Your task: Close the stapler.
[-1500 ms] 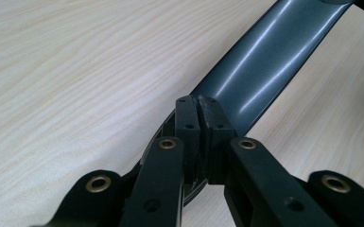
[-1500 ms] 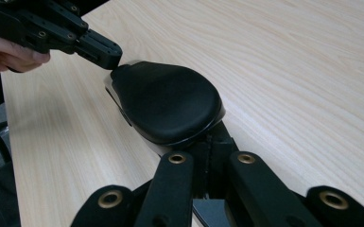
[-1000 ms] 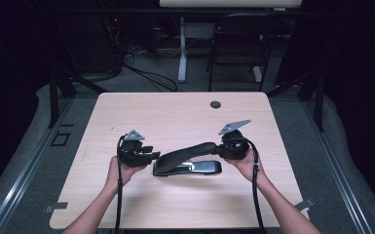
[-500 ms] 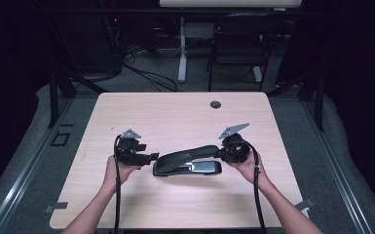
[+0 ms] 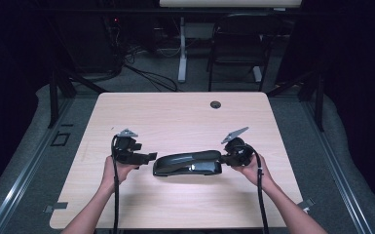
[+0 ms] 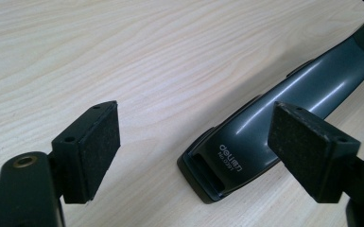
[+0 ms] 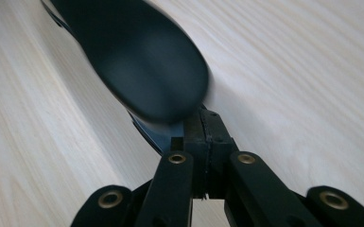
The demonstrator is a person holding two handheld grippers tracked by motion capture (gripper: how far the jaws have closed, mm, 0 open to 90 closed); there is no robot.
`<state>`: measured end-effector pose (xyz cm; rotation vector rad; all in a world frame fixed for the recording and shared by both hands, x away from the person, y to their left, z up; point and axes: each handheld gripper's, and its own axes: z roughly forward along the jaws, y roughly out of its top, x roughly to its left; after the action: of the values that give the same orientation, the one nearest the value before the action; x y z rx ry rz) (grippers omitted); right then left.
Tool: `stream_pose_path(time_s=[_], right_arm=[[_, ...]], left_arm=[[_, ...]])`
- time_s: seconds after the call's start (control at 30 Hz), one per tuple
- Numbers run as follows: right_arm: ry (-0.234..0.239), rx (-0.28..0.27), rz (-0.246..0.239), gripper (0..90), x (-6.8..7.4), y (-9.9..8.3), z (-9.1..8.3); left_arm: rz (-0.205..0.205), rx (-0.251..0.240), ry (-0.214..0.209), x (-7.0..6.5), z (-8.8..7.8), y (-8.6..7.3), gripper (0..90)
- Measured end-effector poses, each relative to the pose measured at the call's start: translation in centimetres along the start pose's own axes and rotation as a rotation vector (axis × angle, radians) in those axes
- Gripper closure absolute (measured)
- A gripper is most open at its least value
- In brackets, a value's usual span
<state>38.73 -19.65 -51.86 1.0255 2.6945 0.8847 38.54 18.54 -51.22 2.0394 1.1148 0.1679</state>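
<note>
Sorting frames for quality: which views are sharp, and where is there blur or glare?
Left gripper view: sharp, with a glare streak along the glossy dark-grey plastic stapler. Right gripper view: its rounded handle end is blurred. High view: light wooden table evenly lit, surroundings dark.

Look at the near end of the dark grey hole punch in your left gripper view and you can read the brand "deli" in pale letters, printed on its top cover just above the slot. Right under the brand runs a smaller line that starts with "No." and is followed by digits too small for you to read with certainty. You will find no other writing on the counter.
</note>
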Motion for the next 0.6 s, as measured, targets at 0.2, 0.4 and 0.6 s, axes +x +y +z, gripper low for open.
stream_pose_path(time_s=[0.2, 0.4, 0.6], right_arm=[[-0.048, -0.089, 0.067, 90.0, -1.3, -0.7, -2.8], [-0.047, -0.185, 0.047, 90.0, 0.0, 0.5, -5.1], [-0.024, -0.190, 0.003, 90.0, 1.8, 1.7, -5.0]], left_arm=[[0.006, 0.006, 0.025, 0.0, 0.1, 0.0, 16.0], [0.014, 0.018, 0.051, 0.4, 0.1, -0.1, 15.8], [0.010, 0.007, 0.082, 0.7, 0.0, -0.1, 8.6]])
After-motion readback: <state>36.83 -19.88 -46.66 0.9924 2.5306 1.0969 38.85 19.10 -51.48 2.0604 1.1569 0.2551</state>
